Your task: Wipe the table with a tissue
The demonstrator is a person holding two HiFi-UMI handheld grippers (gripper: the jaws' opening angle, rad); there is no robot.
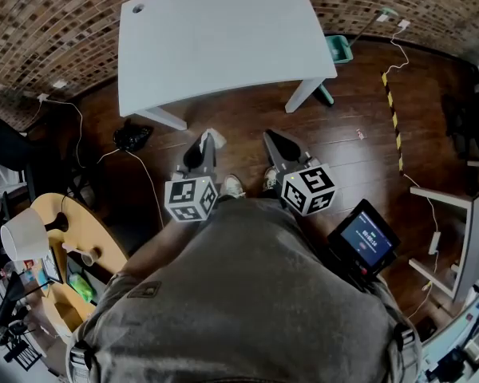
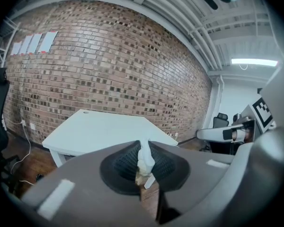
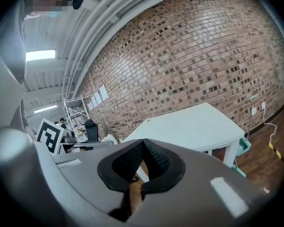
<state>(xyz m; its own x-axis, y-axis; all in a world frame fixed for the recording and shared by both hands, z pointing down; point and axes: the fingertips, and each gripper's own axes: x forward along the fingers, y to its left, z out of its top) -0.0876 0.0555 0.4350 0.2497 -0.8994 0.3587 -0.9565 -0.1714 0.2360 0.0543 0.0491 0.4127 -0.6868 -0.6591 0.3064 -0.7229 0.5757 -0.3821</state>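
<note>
- the person's grey-clad torso [image 1: 247,294] fills the bottom of the head view, with both grippers held close in front of it above a dark wooden floor [image 1: 239,122]
- left gripper [image 2: 143,148]: jaws clamped on a small white tissue [image 2: 145,161], a crumpled strip standing up out of the pinch; in the head view it shows as a white tuft at the gripper's tip
- right gripper [image 3: 142,148]: jaws pressed together with nothing between them
- the white table [image 1: 215,38] stands ahead, well apart from both grippers, with a strip of floor between; its top looks bare
- a brick wall [image 2: 109,70] rises behind the table
- judgement: wiping has not begun; the step in hand is bringing the tissue to the table top
- to do it well, step closer and lower the left gripper at a slant so the free end of the tissue, not the hard jaw tips, meets the surface
- little tissue sticks out, so hold the pinch firm, press lightly and use long overlapping strokes
- hold the right gripper clear of the wiping path
</note>
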